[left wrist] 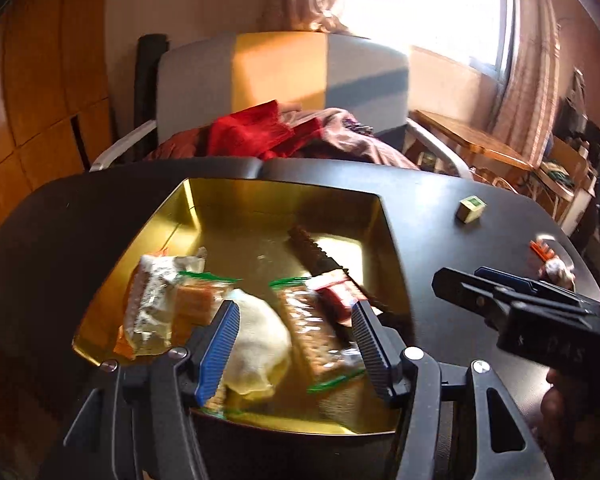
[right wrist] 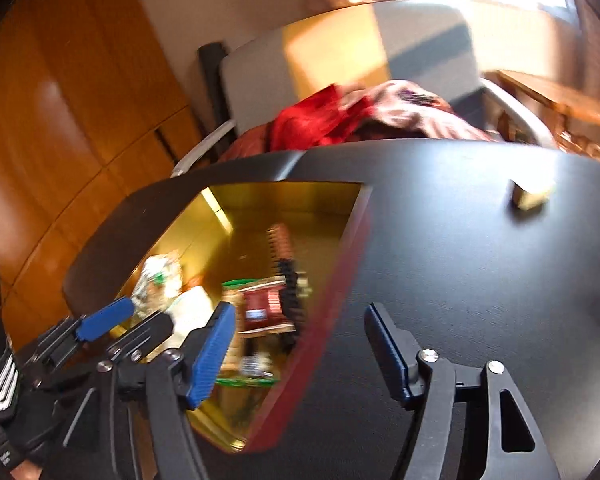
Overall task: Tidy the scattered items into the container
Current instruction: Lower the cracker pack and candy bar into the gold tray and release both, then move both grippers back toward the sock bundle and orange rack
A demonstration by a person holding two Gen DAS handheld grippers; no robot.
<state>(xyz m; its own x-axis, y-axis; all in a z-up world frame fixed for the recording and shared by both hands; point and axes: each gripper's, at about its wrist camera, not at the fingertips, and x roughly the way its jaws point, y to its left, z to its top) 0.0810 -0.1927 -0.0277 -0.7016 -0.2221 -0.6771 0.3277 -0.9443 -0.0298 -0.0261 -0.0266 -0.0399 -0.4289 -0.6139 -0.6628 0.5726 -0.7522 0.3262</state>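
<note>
A gold-lined tin (left wrist: 284, 200) sits on the black table (left wrist: 440, 216) and holds several snack packets, among them a white pouch (left wrist: 260, 332) and a dark chocolate bar (left wrist: 316, 252). My left gripper (left wrist: 296, 340) hovers open and empty over the tin's near side. My right gripper (right wrist: 300, 348) is open and empty above the tin's red right wall (right wrist: 332, 280); it also shows in the left wrist view (left wrist: 480, 284). A small green and yellow box (left wrist: 470, 210) and an orange and white wrapped sweet (left wrist: 552, 260) lie on the table to the right of the tin.
A grey chair (left wrist: 284, 76) with red and brown cloth (left wrist: 260, 132) on its seat stands behind the table. Wooden panels (left wrist: 40, 80) are on the left, and a bright window (left wrist: 420, 0) and a cluttered side table (left wrist: 480, 140) on the right.
</note>
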